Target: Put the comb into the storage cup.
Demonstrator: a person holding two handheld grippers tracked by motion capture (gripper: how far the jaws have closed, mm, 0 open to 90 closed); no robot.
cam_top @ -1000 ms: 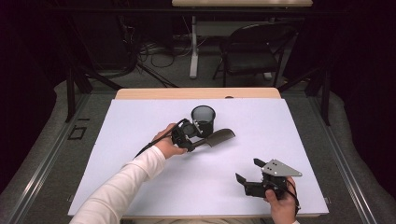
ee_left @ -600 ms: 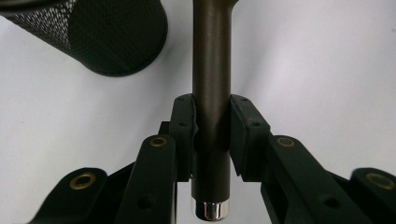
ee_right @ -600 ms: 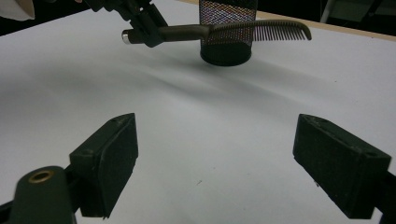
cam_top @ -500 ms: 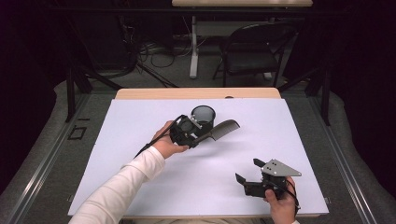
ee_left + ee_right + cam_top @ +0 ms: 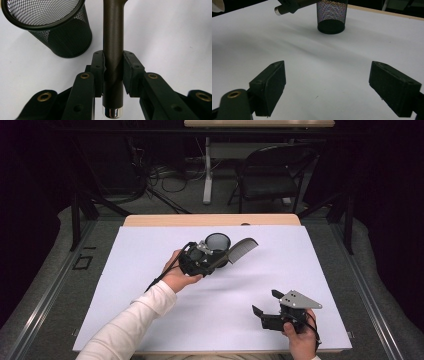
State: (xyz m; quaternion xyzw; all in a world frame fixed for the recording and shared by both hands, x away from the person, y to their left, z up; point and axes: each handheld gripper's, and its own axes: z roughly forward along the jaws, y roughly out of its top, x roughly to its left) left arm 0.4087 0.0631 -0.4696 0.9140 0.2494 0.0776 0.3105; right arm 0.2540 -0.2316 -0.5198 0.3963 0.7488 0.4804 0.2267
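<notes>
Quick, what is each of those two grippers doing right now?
Left gripper: closed on the handle of a dark plastic comb.
Right gripper: open, holding nothing, above the white table.

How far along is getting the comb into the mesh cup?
Done: the left tongs are shut on the comb's handle and it is off the white table. In hand: the comb hangs roughly level beside the mesh cup, teeth end past the rim. Left: tip it up and lower it in. The right tongs are open near the table's near edge.
</notes>
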